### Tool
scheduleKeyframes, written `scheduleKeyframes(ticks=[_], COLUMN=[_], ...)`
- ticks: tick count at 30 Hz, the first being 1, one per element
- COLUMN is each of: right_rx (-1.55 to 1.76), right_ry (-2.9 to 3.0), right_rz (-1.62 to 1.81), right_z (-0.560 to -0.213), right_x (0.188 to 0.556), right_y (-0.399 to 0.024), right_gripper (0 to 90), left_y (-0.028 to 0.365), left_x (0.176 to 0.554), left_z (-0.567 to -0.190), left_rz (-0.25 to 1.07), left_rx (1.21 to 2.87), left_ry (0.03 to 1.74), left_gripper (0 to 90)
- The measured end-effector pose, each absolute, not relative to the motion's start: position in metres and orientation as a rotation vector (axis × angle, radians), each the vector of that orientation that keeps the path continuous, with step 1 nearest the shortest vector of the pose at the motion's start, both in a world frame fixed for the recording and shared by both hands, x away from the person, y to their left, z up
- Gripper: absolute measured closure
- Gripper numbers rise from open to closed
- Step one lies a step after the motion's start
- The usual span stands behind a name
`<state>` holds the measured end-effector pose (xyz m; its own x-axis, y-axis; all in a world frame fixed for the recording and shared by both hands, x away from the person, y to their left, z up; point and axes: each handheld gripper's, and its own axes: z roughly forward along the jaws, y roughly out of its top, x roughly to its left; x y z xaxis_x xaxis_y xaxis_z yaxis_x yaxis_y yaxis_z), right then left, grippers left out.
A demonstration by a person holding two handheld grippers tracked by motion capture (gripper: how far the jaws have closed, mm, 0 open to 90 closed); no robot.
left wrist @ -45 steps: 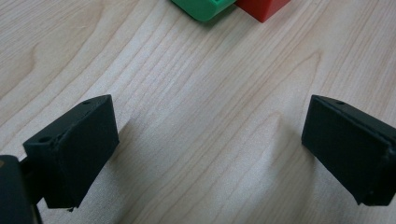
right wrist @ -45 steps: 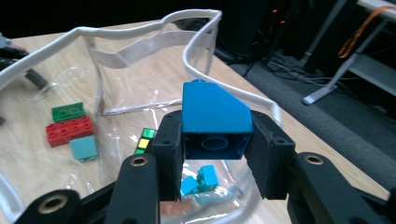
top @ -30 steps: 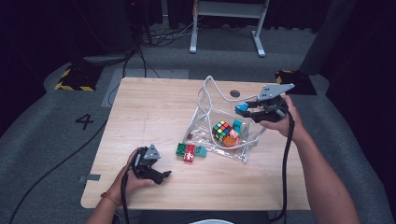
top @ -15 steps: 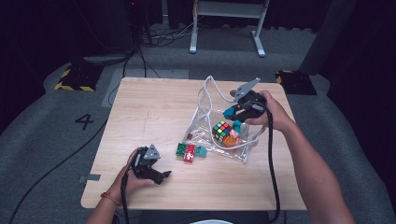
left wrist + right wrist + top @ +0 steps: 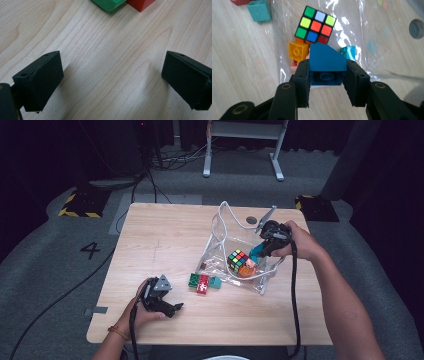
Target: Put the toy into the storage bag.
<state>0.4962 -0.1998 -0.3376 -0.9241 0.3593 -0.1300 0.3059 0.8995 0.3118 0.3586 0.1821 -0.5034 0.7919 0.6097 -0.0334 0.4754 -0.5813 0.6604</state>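
Pale wood grain runs across the table [image 5: 165, 240], which stands on grey carpet. Near the front-left corner of it, the left gripper [image 5: 167, 309] rests low on the board in the person's left hand [image 5: 142, 307], with its cable trailing off the near edge. In the left gripper view its two black jaws stand wide apart with only bare wood between them, so the tool is released and grips nothing.

Just ahead of those jaws lies a short row of loose bricks: a green brick [image 5: 194, 280], a red brick [image 5: 203, 284] touching it, and a teal brick [image 5: 215, 282] at the end of the row. Corners of the green brick [image 5: 108, 3] and of the red brick [image 5: 140, 4] show at the top edge of the left gripper view.

Right of the row a clear plastic bag [image 5: 222, 222] lies on the table with its mouth open. Inside it sit a colour-tiled puzzle cube [image 5: 237, 259], an orange brick [image 5: 298, 51] just beside the cube, and a small turquoise brick [image 5: 349, 52].

Farther right, the right gripper [image 5: 264, 251] is held in the person's right hand [image 5: 300, 242] over the bag's far-right side. Its jaws are clenched on a blue sloped brick [image 5: 325, 65], one pad on each flank. The brick hangs above the bag's contents, just beside the cube.
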Motion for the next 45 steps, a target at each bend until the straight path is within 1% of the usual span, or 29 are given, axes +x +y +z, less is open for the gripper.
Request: scheduleKeyframes(ticks=[4, 6, 9, 10, 12, 13, 16, 19, 31, 37, 45], right_rx=[0.533, 0.536, 0.542, 0.524, 0.515, 0.561, 0.582, 0.603, 0.610, 0.623, 0.653], right_ry=[2.855, 2.823, 2.765, 2.734, 2.683, 2.654, 2.565, 2.508, 2.346, 2.284, 2.287], right_rz=[0.501, 0.539, 0.676, 0.720, 0.804, 0.855, 1.024, 1.086, 1.246, 1.309, 1.317], right_z=[-0.334, -0.333, -0.332, -0.331, -0.327, -0.325, -0.322, -0.320, -0.325, -0.338, -0.367], right_x=[0.493, 0.491, 0.485, 0.482, 0.476, 0.471, 0.457, 0.442, 0.391, 0.370, 0.349], right_y=[-0.212, -0.215, -0.221, -0.223, -0.230, -0.234, -0.246, -0.257, -0.285, -0.298, -0.307], right_gripper=[58.7, 53.9, 48.6, 45.5, 42.9, 40.1, 37.3, 34.6, 33.2, 33.6, 33.8], left_y=[0.182, 0.182, 0.182, 0.182, 0.182, 0.182, 0.182, 0.182, 0.182, 0.182, 0.182], left_x=[0.359, 0.359, 0.359, 0.359, 0.359, 0.359, 0.359, 0.359, 0.359, 0.359, 0.359], left_z=[-0.503, -0.503, -0.503, -0.503, -0.503, -0.503, -0.503, -0.503, -0.503, -0.503, -0.503], left_rz=[0.257, 0.257, 0.258, 0.260, 0.267, 0.267, 0.265, 0.268, 0.258, 0.261, 0.260], left_rx=[2.301, 2.301, 2.301, 2.302, 2.303, 2.304, 2.304, 2.304, 2.304, 2.303, 2.304], left_ry=[0.799, 0.799, 0.799, 0.798, 0.792, 0.795, 0.797, 0.797, 0.794, 0.795, 0.794], left_gripper=[3.9, 3.9, 3.9, 3.8, 3.9, 3.9, 3.9, 3.9, 3.9, 3.9, 3.9])
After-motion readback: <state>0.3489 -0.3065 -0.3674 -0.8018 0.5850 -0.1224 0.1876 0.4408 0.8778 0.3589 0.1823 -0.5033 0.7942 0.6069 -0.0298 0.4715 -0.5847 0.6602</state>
